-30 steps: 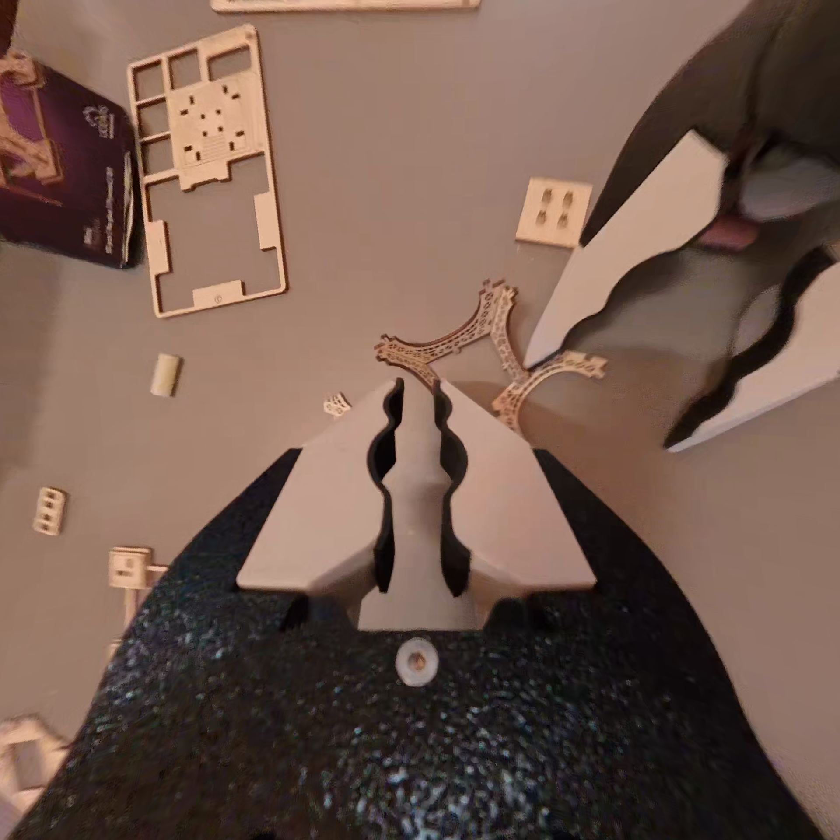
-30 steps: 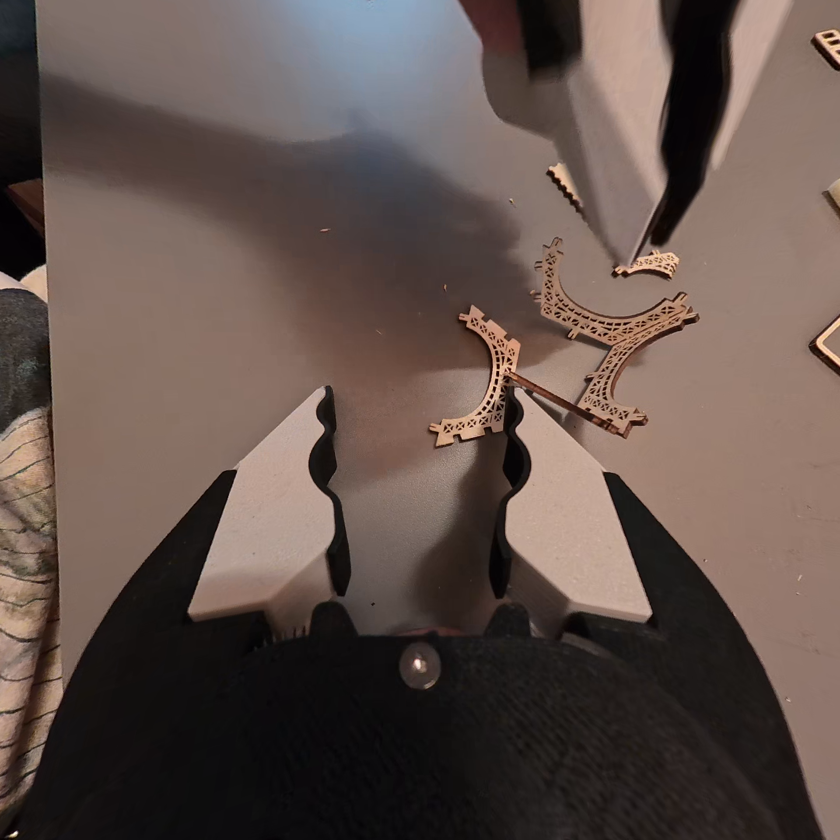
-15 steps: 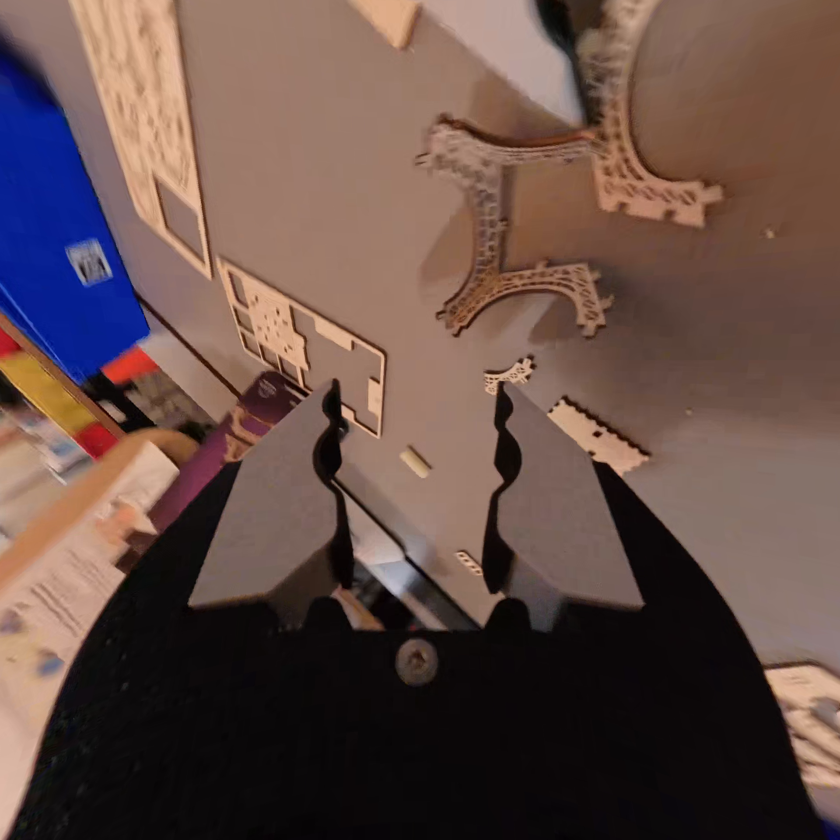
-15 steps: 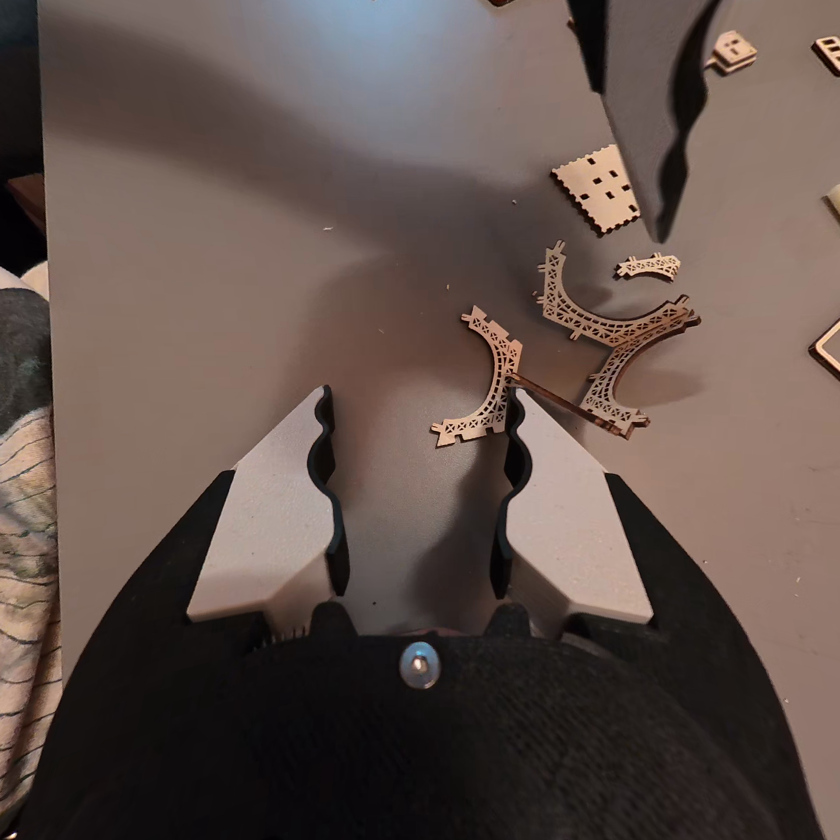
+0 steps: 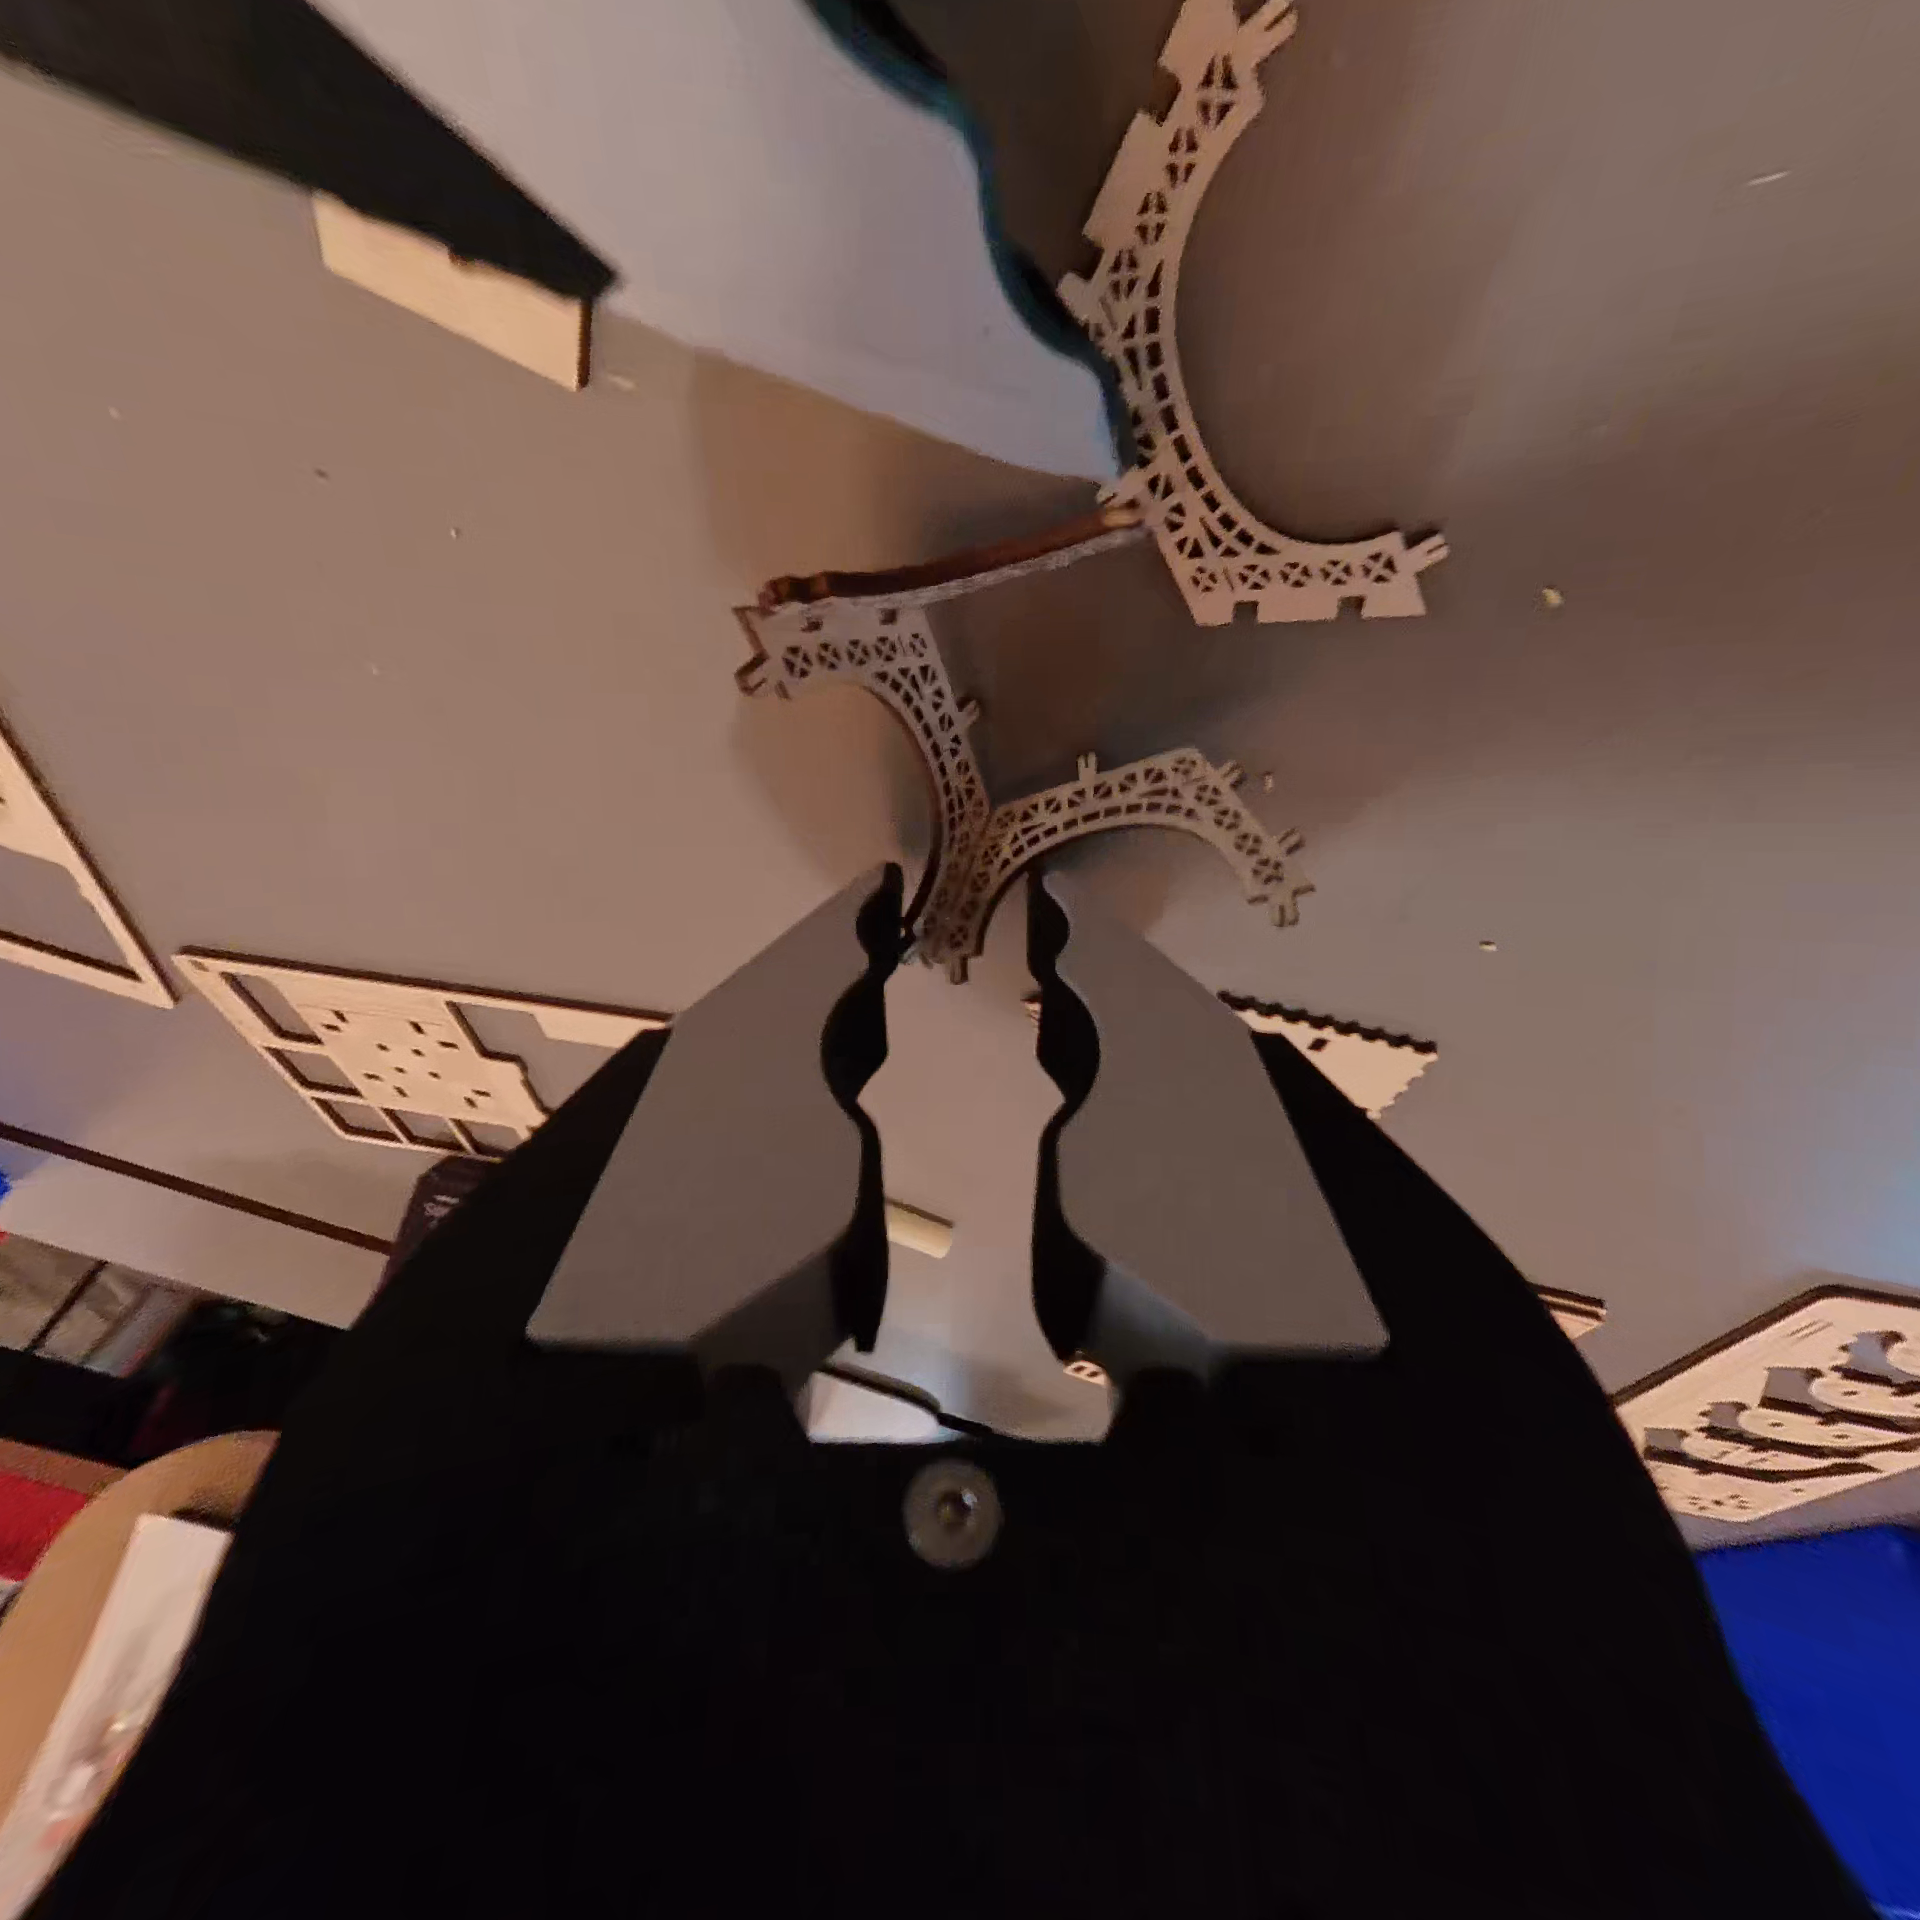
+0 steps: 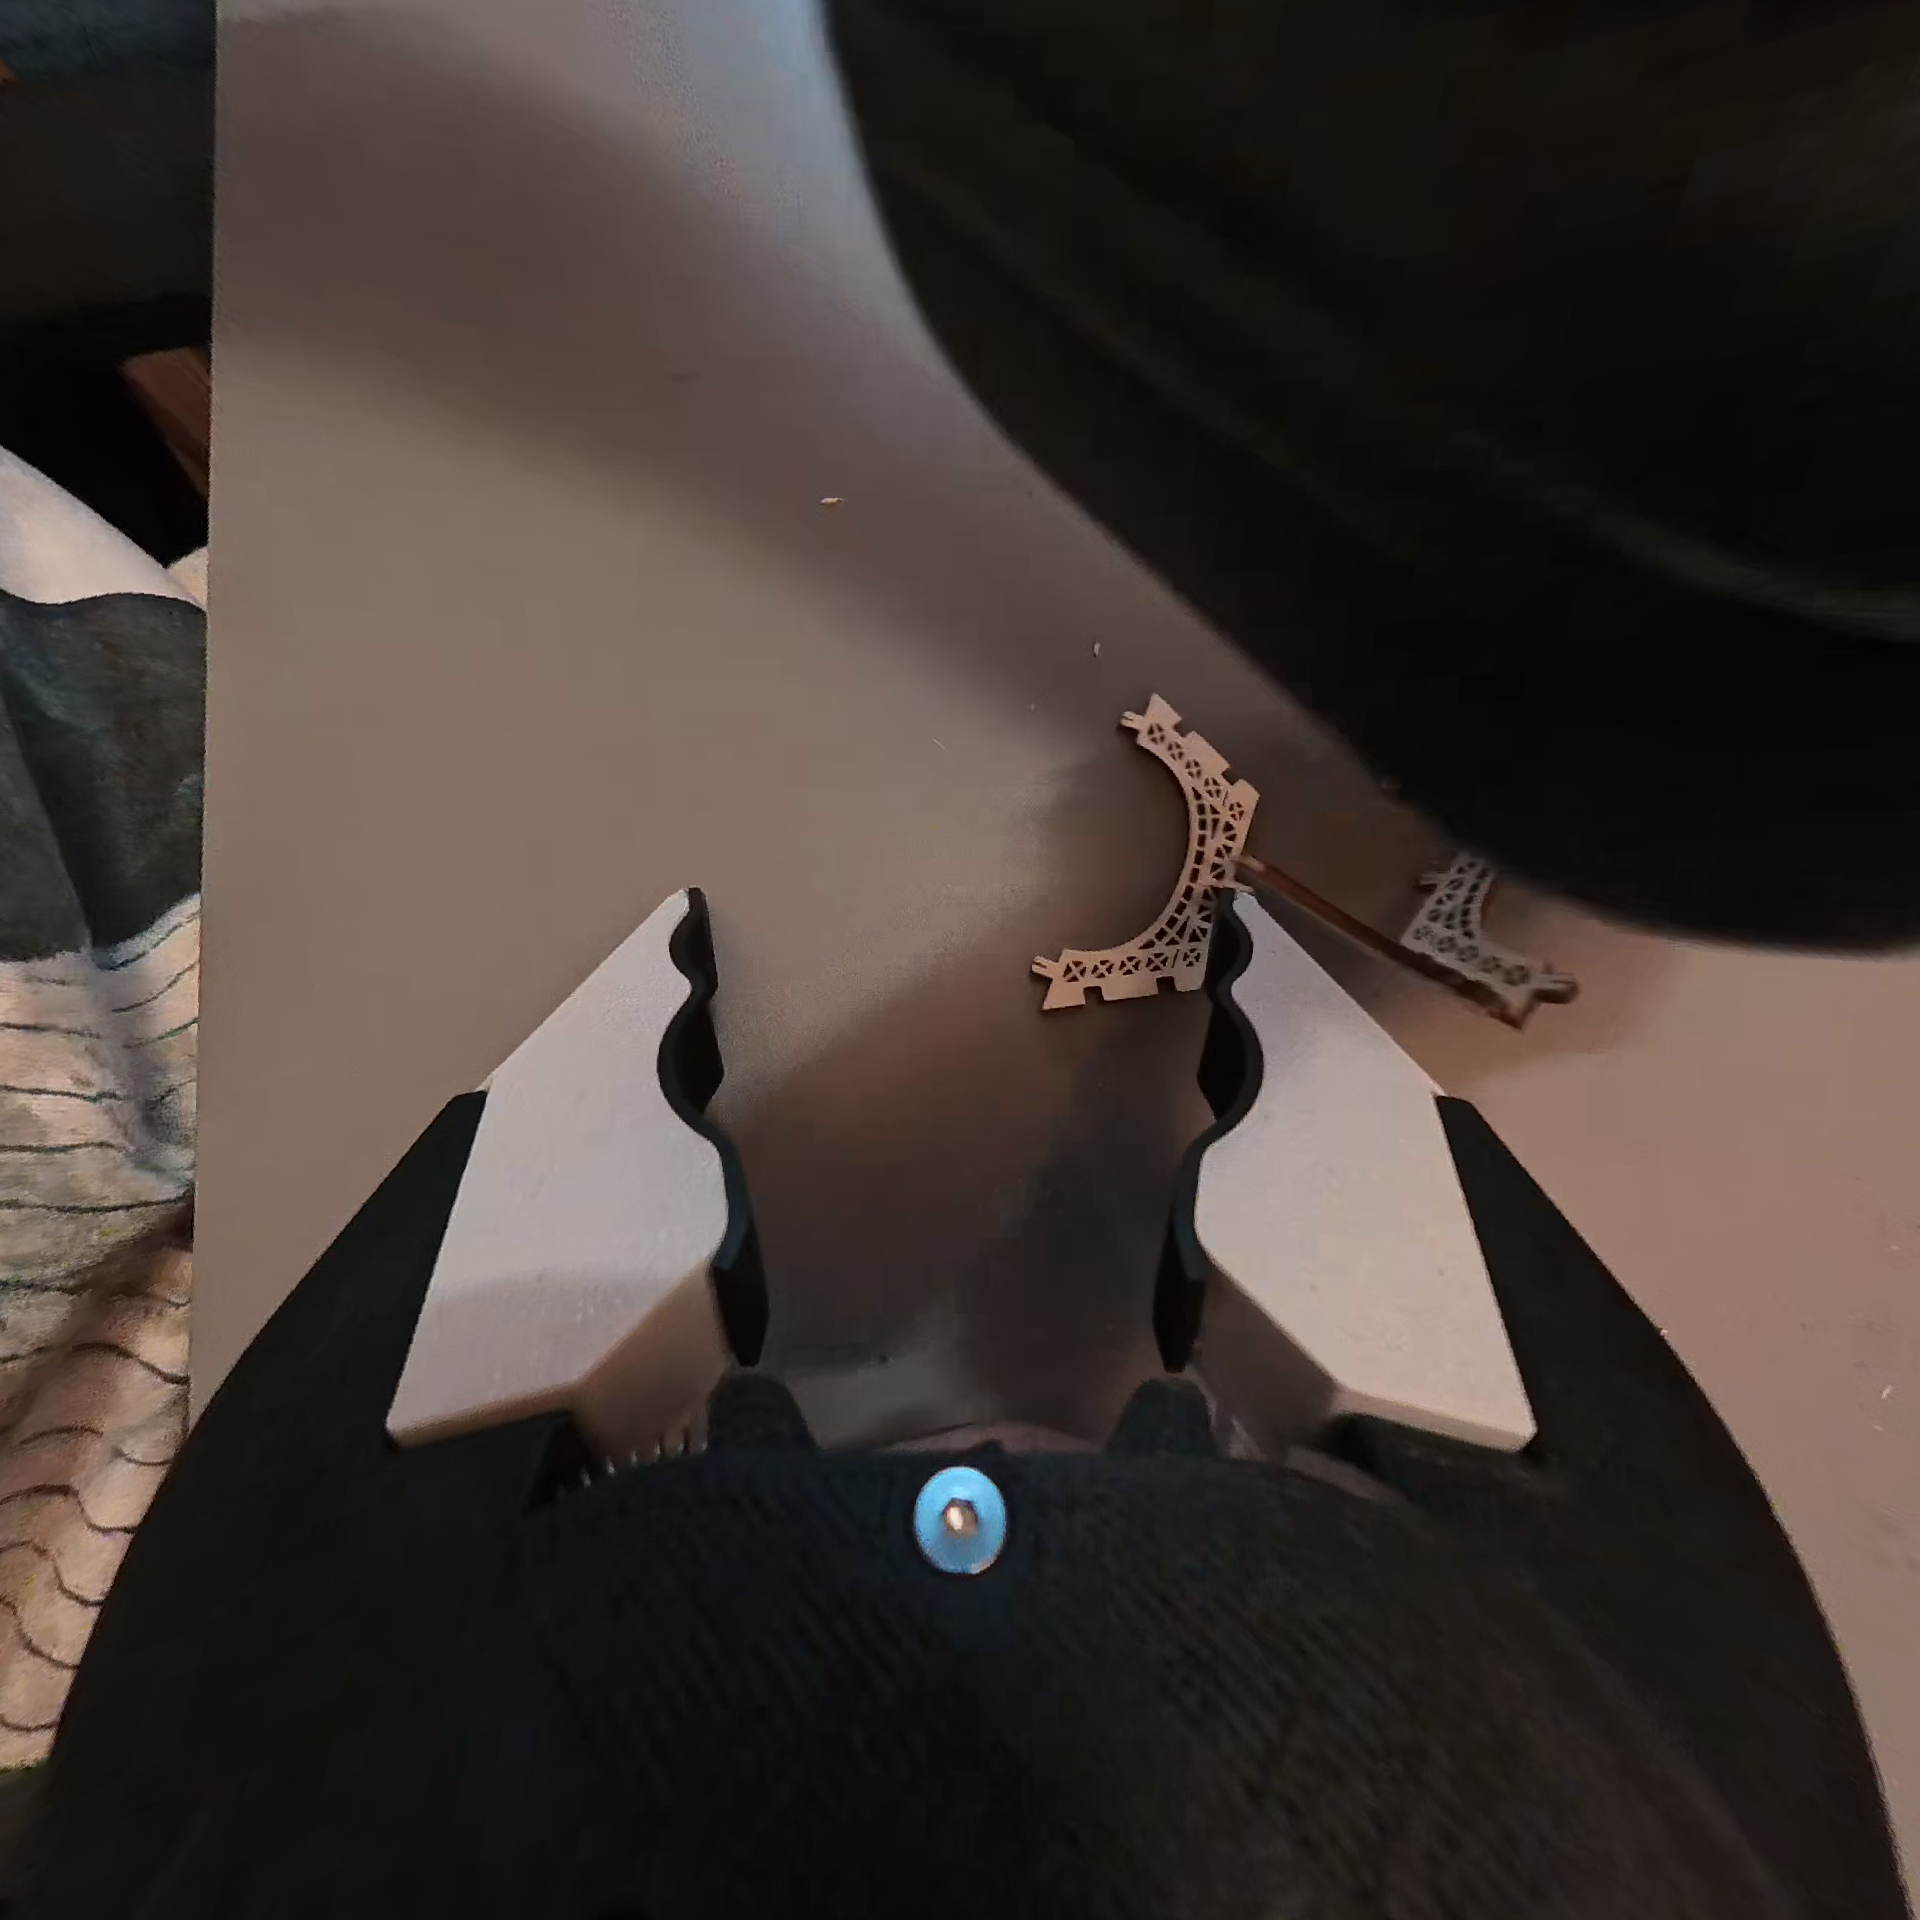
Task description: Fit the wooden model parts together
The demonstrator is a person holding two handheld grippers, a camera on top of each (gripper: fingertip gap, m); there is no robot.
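Note:
Several laser-cut wooden lattice arches lie joined on the grey table [image 5: 416, 644]. In the left wrist view one arch [image 5: 1153, 810] and a second arch [image 5: 914, 707] meet right at my left gripper [image 5: 961, 888]. It is open, and the joined leg ends sit between its tips. A flat arch [image 5: 1184, 436] lies farther off against the right gripper's pale finger [image 5: 831, 260]. In the right wrist view my right gripper [image 6: 961, 904] is open and empty, its right fingertip touching that arch [image 6: 1174, 914]. The left gripper's dark body [image 6: 1455, 416] hides the other arches except one leg [image 6: 1465, 935].
A punched-out wooden sheet frame [image 5: 395, 1060], a notched square plate [image 5: 1340, 1049], a small peg [image 5: 920, 1231] and another parts sheet [image 5: 1787, 1403] lie around. A purple box [image 5: 436, 1205] sits near the table edge. The table's left edge [image 6: 208, 935] borders patterned cloth [image 6: 94, 1039].
My left gripper has swung round and come down onto the joined arches, its jaws narrower than half a second ago. My right gripper has stayed put and open.

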